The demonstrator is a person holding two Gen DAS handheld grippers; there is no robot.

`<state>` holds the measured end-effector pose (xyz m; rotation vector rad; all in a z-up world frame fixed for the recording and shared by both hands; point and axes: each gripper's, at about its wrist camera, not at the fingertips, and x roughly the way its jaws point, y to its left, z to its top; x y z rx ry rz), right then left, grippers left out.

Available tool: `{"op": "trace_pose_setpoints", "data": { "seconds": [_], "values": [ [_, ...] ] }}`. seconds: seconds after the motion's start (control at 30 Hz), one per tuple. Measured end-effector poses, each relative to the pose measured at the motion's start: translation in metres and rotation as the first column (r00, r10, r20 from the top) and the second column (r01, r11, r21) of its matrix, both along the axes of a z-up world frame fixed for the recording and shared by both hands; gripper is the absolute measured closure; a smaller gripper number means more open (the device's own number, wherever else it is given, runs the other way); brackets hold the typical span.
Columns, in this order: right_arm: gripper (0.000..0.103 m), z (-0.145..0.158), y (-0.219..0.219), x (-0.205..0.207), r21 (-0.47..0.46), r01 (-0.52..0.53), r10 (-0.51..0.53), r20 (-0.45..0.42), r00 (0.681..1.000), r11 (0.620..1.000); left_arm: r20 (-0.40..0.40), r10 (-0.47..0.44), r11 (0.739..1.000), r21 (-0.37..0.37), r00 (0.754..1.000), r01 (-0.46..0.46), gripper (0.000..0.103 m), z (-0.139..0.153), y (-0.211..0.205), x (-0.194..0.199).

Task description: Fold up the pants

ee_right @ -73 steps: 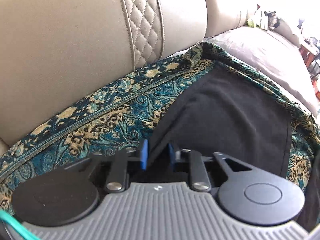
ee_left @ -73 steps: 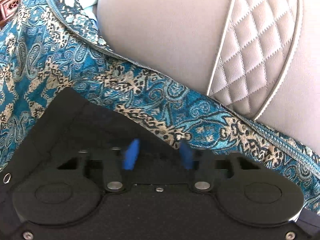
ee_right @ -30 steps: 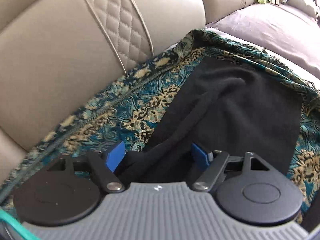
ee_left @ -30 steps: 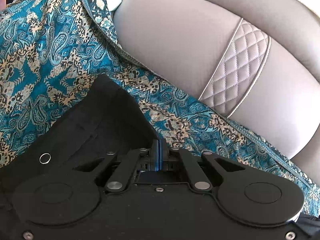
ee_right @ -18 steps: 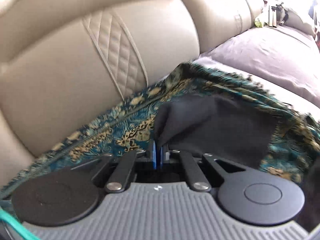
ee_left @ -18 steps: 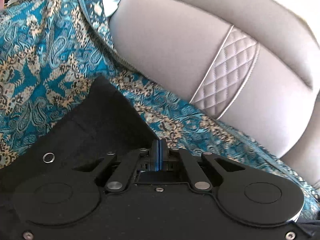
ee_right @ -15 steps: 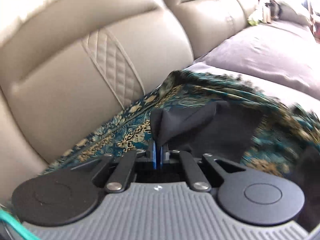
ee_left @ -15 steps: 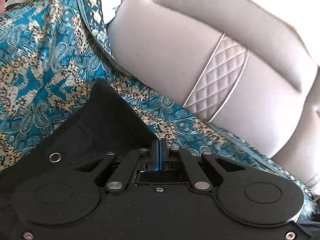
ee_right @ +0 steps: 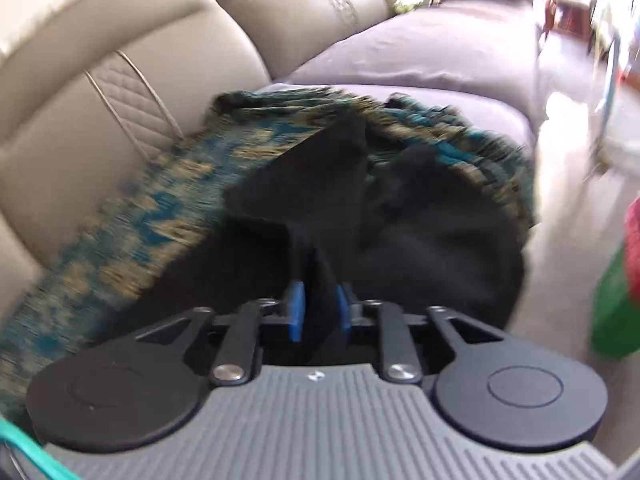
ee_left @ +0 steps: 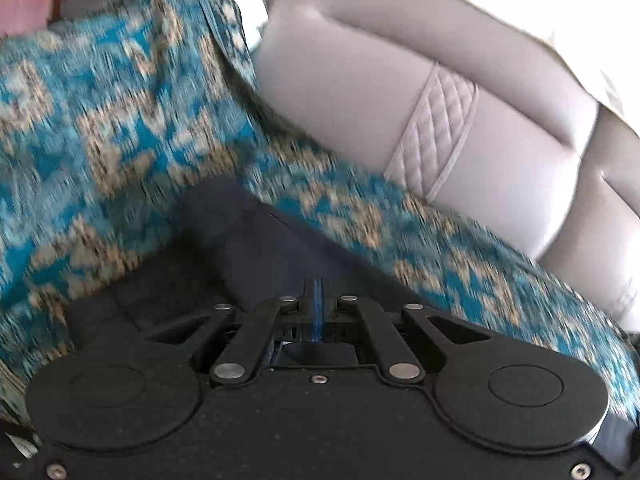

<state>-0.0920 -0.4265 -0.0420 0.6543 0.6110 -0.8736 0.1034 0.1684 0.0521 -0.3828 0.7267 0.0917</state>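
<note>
The black pants (ee_left: 248,248) lie on a teal and gold patterned throw (ee_left: 100,128) over a beige leather sofa. My left gripper (ee_left: 317,300) is shut on the near edge of the pants, which rise as a raised fold ahead of it. In the right wrist view the pants (ee_right: 420,232) are lifted and bunched, and a pinched ridge of cloth runs into my right gripper (ee_right: 318,312). Its blue pads (ee_right: 296,312) stand a small gap apart with the black cloth between them. Both views are blurred by motion.
The sofa backrest with a quilted strip (ee_left: 436,136) stands behind the throw. In the right wrist view a grey seat cushion (ee_right: 420,52) lies beyond the throw (ee_right: 168,184), pale floor (ee_right: 560,184) is to the right, and a green and red object (ee_right: 620,280) stands at the right edge.
Both grippers have closed on the pants' edge and lifted it up and back from the backrest. The right pads, pressed together half a second ago, now stand slightly apart.
</note>
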Motion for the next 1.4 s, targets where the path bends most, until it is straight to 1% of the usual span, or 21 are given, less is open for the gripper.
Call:
{"op": "trace_pose_setpoints", "data": {
  "seconds": [0.07, 0.13, 0.2, 0.27, 0.3, 0.4, 0.53, 0.63, 0.7, 0.77, 0.93, 0.97, 1.03, 1.1, 1.13, 1.17, 1.2, 1.23, 1.3, 1.37, 1.4],
  "values": [
    [0.026, 0.005, 0.005, -0.001, -0.084, -0.009, 0.007, -0.018, 1.000, 0.996, -0.005, -0.018, 1.000, 0.008, 1.000, 0.018, 0.096, -0.003, -0.002, -0.003],
    [0.022, 0.011, 0.008, 0.001, -0.141, -0.051, 0.051, -0.001, 0.999, 0.989, -0.006, -0.028, 1.000, 0.008, 1.000, 0.028, 0.083, -0.005, -0.003, -0.007],
    [0.016, 0.015, 0.005, 0.011, -0.167, -0.095, 0.095, -0.004, 0.995, 0.981, -0.003, -0.033, 0.999, -0.012, 0.999, 0.033, 0.047, -0.006, -0.001, -0.008],
    [0.015, 0.013, 0.000, 0.026, -0.170, -0.129, 0.128, -0.021, 0.992, 0.977, 0.001, -0.025, 0.999, -0.022, 1.000, 0.025, 0.036, -0.007, 0.000, -0.005],
    [0.015, 0.010, -0.004, 0.034, -0.173, -0.145, 0.141, -0.037, 0.989, 0.974, -0.004, -0.021, 1.000, -0.022, 1.000, 0.021, 0.033, -0.007, 0.001, -0.003],
    [0.015, 0.004, -0.008, 0.049, -0.179, -0.203, 0.194, -0.064, 0.979, 0.963, -0.035, -0.015, 0.999, -0.030, 0.999, 0.014, 0.019, -0.010, 0.006, 0.004],
    [0.016, -0.006, -0.018, 0.059, -0.140, -0.237, 0.229, -0.075, 0.971, 0.961, -0.090, 0.017, 0.997, -0.068, 0.996, -0.024, 0.018, -0.022, 0.018, 0.012],
    [0.017, -0.010, -0.023, 0.061, -0.137, -0.245, 0.234, -0.090, 0.968, 0.960, -0.131, 0.045, 0.994, -0.091, 0.990, -0.057, 0.018, -0.036, 0.026, 0.020],
    [0.021, -0.012, -0.026, 0.062, -0.133, -0.251, 0.239, -0.095, 0.966, 0.959, -0.154, 0.062, 0.993, -0.091, 0.986, -0.077, 0.018, -0.043, 0.028, 0.027],
    [0.023, -0.014, -0.030, 0.063, -0.118, -0.252, 0.242, -0.096, 0.966, 0.961, -0.153, 0.071, 0.994, -0.076, 0.986, -0.084, 0.019, -0.047, 0.028, 0.034],
    [0.036, -0.020, -0.041, 0.065, -0.089, -0.243, 0.233, -0.107, 0.967, 0.966, -0.161, 0.118, 0.991, -0.049, 0.980, -0.128, 0.020, -0.053, 0.025, 0.053],
    [0.040, -0.021, -0.042, 0.065, -0.082, -0.243, 0.234, -0.109, 0.966, 0.967, -0.164, 0.128, 0.989, -0.047, 0.978, -0.137, 0.022, -0.053, 0.025, 0.056],
    [0.053, -0.023, -0.044, 0.066, -0.077, -0.240, 0.231, -0.112, 0.967, 0.968, -0.164, 0.143, 0.988, -0.035, 0.976, -0.150, 0.024, -0.055, 0.025, 0.061],
    [0.068, -0.023, -0.044, 0.067, -0.088, -0.242, 0.231, -0.123, 0.965, 0.966, -0.162, 0.156, 0.987, -0.022, 0.974, -0.162, 0.029, -0.057, 0.025, 0.064],
    [0.072, -0.023, -0.044, 0.068, -0.089, -0.246, 0.234, -0.124, 0.964, 0.965, -0.160, 0.162, 0.986, -0.016, 0.974, -0.167, 0.032, -0.057, 0.025, 0.065],
    [0.078, -0.022, -0.045, 0.069, -0.087, -0.249, 0.238, -0.122, 0.964, 0.965, -0.159, 0.172, 0.985, -0.006, 0.972, -0.175, 0.038, -0.058, 0.025, 0.066],
    [0.086, -0.021, -0.045, 0.069, -0.087, -0.251, 0.240, -0.122, 0.963, 0.964, -0.159, 0.182, 0.983, 0.007, 0.970, -0.183, 0.047, -0.058, 0.025, 0.066],
    [0.089, -0.020, -0.046, 0.070, -0.088, -0.253, 0.242, -0.122, 0.963, 0.963, -0.159, 0.195, 0.981, 0.025, 0.968, -0.194, 0.053, -0.058, 0.025, 0.067],
    [0.092, -0.017, -0.046, 0.070, -0.090, -0.256, 0.244, -0.118, 0.962, 0.963, -0.150, 0.211, 0.977, 0.050, 0.966, -0.206, 0.071, -0.056, 0.026, 0.066],
    [0.095, -0.014, -0.047, 0.069, -0.095, -0.256, 0.245, -0.111, 0.963, 0.962, -0.137, 0.213, 0.977, 0.047, 0.967, -0.209, 0.079, -0.054, 0.030, 0.063],
    [0.095, -0.011, -0.047, 0.068, -0.096, -0.258, 0.248, -0.106, 0.963, 0.961, -0.130, 0.210, 0.978, 0.039, 0.969, -0.206, 0.079, -0.053, 0.031, 0.062]
  ]
}}
